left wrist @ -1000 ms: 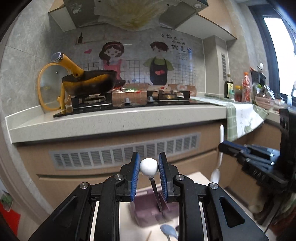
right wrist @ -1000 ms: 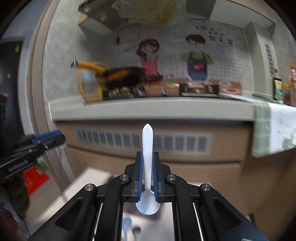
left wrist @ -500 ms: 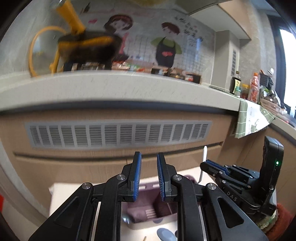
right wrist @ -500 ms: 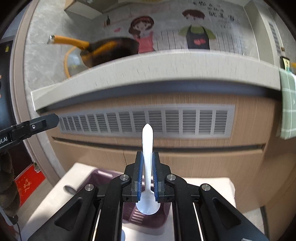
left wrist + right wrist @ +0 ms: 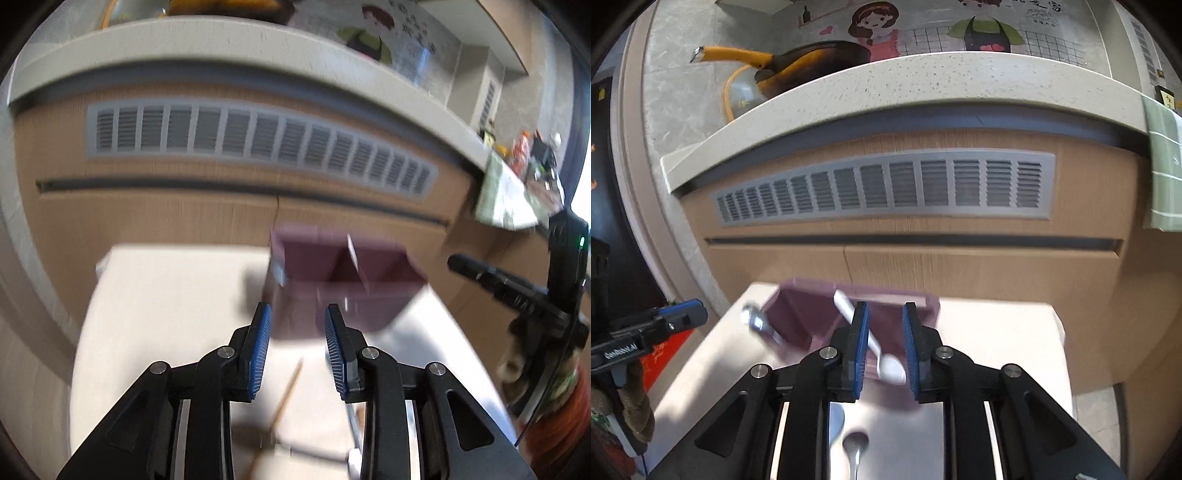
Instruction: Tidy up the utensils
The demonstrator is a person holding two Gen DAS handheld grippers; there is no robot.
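The kitchen counter (image 5: 923, 85) arcs across the upper half of both views, with a grey vent grille (image 5: 886, 186) in the wooden cabinet front beneath it and a yellow-handled pan (image 5: 798, 61) at the upper left of the right wrist view. Lower in frame, the white desk (image 5: 173, 295) carries a purple utensil box (image 5: 343, 280), blurred, sitting right of centre in the left wrist view. The left hand-held gripper (image 5: 297, 347) fills the bottom centre, its blue pads spread apart with nothing between them. The right hand-held gripper (image 5: 884, 347) is likewise open at the bottom centre of its own view. A white spoon (image 5: 871, 341) lies tilted between its fingers, handle pointing up-left into the box; contact cannot be judged. A thin wooden stick (image 5: 286, 395) lies on the desk just below the left hand-held gripper's pads.
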